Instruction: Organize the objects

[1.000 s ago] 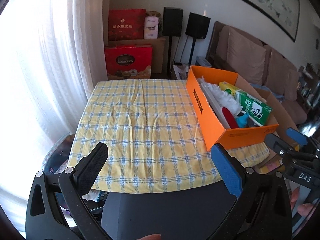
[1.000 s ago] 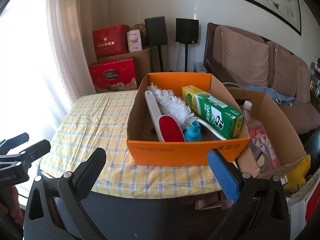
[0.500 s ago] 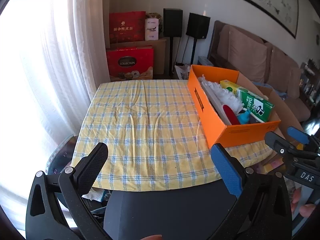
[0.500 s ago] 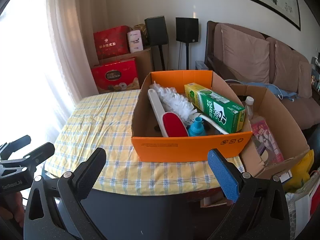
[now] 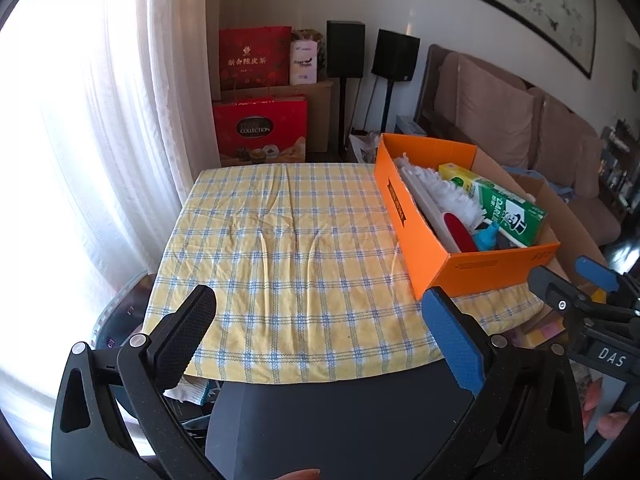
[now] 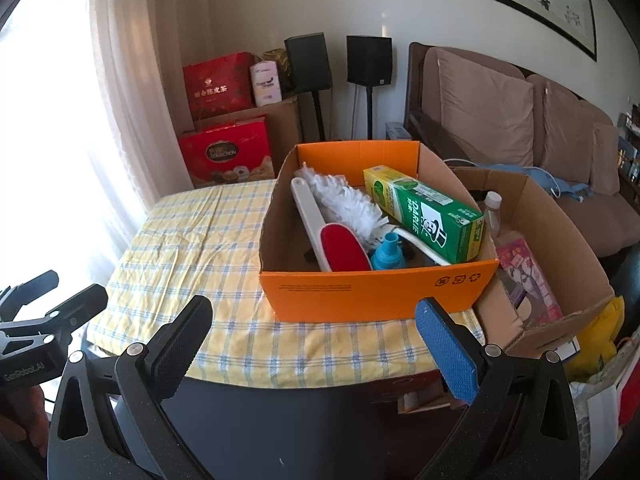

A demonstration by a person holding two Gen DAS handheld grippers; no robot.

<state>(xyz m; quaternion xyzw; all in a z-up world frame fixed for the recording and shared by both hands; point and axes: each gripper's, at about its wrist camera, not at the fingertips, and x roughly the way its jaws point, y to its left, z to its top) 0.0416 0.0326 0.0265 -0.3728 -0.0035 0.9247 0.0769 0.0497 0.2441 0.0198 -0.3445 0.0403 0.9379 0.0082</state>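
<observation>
An orange cardboard box sits on the right side of the table with the yellow checked cloth. Inside lie a white duster, a red and white lint brush, a blue bottle top and a green carton. My left gripper hangs open before the near table edge, nothing between its fingers. My right gripper is open too, just short of the box's near wall.
A brown cardboard box with a bottle and booklets stands right of the table. Red gift boxes, two black speakers and a sofa line the far side. A white curtain hangs at the left.
Both grippers have drawn back and risen slightly, so the table and box look a little farther away. Both stay open and nothing was picked up.
</observation>
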